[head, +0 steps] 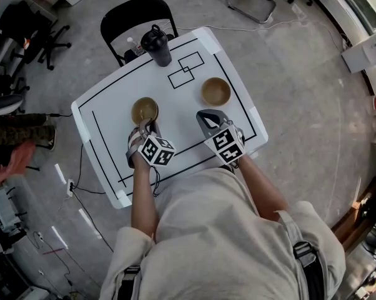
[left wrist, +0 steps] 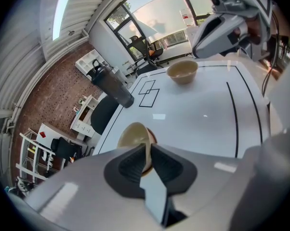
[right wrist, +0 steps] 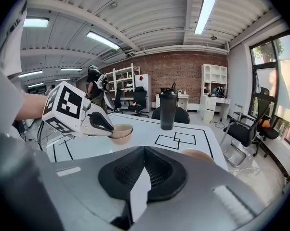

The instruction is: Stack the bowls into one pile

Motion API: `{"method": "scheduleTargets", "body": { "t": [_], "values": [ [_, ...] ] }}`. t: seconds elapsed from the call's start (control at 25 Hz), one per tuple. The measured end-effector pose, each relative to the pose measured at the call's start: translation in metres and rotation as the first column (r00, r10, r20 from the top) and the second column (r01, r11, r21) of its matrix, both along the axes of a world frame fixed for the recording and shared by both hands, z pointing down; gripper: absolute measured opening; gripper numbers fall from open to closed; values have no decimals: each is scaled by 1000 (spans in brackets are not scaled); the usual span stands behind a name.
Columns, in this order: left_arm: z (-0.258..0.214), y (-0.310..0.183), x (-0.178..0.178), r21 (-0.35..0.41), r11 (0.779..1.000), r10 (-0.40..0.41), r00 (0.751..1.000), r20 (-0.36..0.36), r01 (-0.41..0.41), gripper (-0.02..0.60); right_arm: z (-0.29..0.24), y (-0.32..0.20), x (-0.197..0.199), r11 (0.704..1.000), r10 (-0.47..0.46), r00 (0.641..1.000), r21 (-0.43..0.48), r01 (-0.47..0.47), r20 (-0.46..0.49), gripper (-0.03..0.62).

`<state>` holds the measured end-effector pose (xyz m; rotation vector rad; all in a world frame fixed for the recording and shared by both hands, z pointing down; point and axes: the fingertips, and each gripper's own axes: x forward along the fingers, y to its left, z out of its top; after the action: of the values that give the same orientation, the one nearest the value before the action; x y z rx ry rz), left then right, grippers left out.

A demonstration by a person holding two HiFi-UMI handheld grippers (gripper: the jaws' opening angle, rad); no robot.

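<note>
Two tan bowls stand on the white table [head: 107,114]. The left bowl [head: 144,110] [left wrist: 132,134] [right wrist: 121,131] has its near rim between the jaws of my left gripper [head: 147,125] [left wrist: 146,153], which is shut on that rim. The right bowl [head: 215,91] [left wrist: 182,72] sits apart, further back and to the right. My right gripper [head: 205,115] [right wrist: 144,150] is shut with nothing in it, just in front of the right bowl, whose rim [right wrist: 199,154] peeks over its jaws.
A black shaker bottle [head: 157,45] [right wrist: 167,109] stands at the table's far edge, with a black chair [head: 138,14] behind it. Two overlapping black squares [head: 186,69] are marked on the table between the bottle and the bowls. The person stands at the near edge.
</note>
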<state>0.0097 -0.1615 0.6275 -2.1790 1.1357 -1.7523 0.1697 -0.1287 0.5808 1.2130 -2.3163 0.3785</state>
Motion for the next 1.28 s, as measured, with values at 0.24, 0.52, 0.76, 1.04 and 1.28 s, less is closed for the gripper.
{"method": "scheduleTargets", "body": {
  "t": [0.24, 0.52, 0.76, 1.04, 1.28],
  "values": [
    [5, 1, 2, -23, 1000, -2, 1000, -25, 1, 34, 2, 1, 2, 1000, 16, 1000, -7, -16, 9, 0],
    [10, 1, 1, -44, 999, 8, 999, -50, -10, 34, 6, 8, 4, 998, 57, 998, -23, -57, 7, 0],
    [8, 2, 6, -43, 998, 35, 998, -58, -38, 42, 7, 25, 13, 992, 126, 992, -32, -126, 5, 0],
    [-1, 5, 13, -36, 996, 80, 994, -80, -83, 69, 6, 43, 20, 978, 202, 979, -52, -202, 6, 0],
    [-16, 9, 27, -30, 991, 123, 983, -134, -128, 117, 2, 51, 24, 969, 241, 971, -48, -241, -4, 2]
  ]
}}
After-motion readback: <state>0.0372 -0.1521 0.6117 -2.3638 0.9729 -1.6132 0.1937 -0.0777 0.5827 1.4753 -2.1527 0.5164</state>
